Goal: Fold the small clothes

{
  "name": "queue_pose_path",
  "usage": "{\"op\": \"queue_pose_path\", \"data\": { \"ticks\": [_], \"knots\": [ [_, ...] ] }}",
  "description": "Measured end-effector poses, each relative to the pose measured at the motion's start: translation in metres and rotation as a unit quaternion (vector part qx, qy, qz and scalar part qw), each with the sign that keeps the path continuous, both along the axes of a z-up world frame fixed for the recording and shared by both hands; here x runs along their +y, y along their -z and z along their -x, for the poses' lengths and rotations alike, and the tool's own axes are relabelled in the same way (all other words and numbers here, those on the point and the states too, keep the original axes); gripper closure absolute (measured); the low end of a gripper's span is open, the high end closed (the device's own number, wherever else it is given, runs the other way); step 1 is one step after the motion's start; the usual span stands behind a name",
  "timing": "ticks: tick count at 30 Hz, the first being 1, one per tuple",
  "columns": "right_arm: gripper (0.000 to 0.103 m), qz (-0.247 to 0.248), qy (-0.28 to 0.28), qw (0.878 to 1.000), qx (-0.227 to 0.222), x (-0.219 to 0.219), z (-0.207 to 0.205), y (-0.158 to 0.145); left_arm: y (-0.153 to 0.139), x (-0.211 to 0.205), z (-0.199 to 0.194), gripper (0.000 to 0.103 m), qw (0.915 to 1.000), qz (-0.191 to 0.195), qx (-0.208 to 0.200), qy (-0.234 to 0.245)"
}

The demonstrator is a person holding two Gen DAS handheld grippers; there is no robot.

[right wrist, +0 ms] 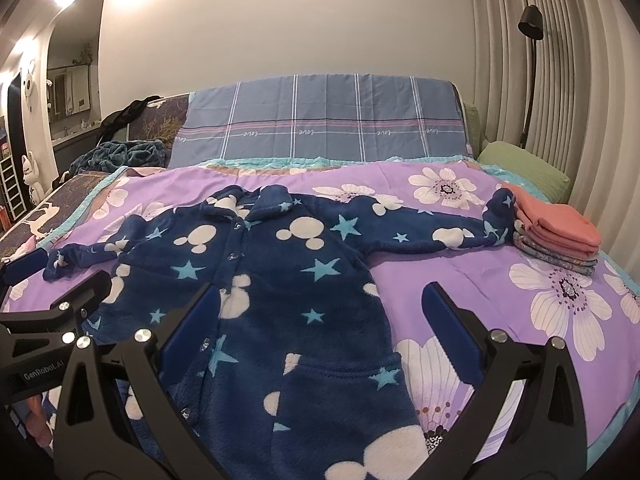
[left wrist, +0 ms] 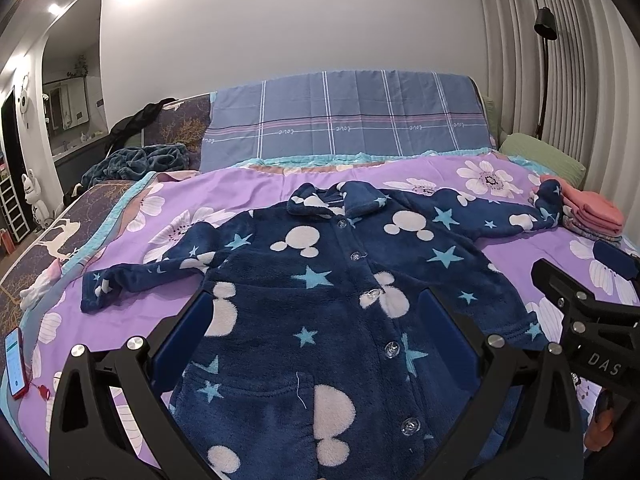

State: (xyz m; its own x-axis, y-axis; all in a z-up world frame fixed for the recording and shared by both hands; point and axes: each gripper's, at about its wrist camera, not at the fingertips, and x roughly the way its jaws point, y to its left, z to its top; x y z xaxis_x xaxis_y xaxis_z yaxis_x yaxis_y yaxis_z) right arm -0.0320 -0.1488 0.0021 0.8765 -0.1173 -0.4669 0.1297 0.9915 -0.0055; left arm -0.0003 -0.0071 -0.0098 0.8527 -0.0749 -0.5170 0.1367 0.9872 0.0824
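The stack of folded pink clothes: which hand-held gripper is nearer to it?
Right. The right hand-held gripper hovers open over the blue fleece top's side toward the folded pink stack; the left hand-held gripper hovers open over the top's middle, farther away.

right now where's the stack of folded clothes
The stack of folded clothes sits at the far right of the purple floral bedspread in both views, just past the navy fleece jacket's outstretched sleeve cuff and before the green pillow.
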Motion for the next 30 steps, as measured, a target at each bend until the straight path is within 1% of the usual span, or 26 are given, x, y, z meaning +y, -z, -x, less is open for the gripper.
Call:
{"op": "queue_pose_path", "data": {
  "ticks": [10, 13, 17, 22, 25, 30],
  "knots": [
    [0.002, 0.002, 0.003, 1.0, -0.004, -0.003, -0.001, 0.0, -0.001, 0.004, 0.0, 0.001, 1.0, 0.004, 0.003, -0.002],
    [0.002, 0.002, 0.005, 1.0, -0.011, -0.004, 0.002, -0.002, -0.002, 0.008, -0.001, 0.001, 0.9999, 0.0, -0.006, -0.011],
    [0.002, 0.005, 0.007, 1.0, -0.013, -0.004, 0.001, -0.001, 0.002, 0.011, -0.004, 0.001, 0.9998, 0.018, 0.007, -0.002],
    [0.002, 0.009, 0.008, 1.0, -0.021, -0.003, 0.001, 0.001, 0.004, 0.01, -0.003, 0.001, 0.9997, 0.024, 0.005, 0.003],
    [0.002, 0.011, 0.007, 1.0, -0.016, -0.002, -0.001, 0.002, 0.006, 0.01, -0.002, 0.001, 0.9994, 0.032, 0.008, 0.008],
    [0.002, -0.006, -0.003, 1.0, 0.007, -0.003, -0.007, 0.006, 0.007, 0.009, -0.002, 0.001, 0.9992, 0.036, 0.012, 0.01]
  ]
}}
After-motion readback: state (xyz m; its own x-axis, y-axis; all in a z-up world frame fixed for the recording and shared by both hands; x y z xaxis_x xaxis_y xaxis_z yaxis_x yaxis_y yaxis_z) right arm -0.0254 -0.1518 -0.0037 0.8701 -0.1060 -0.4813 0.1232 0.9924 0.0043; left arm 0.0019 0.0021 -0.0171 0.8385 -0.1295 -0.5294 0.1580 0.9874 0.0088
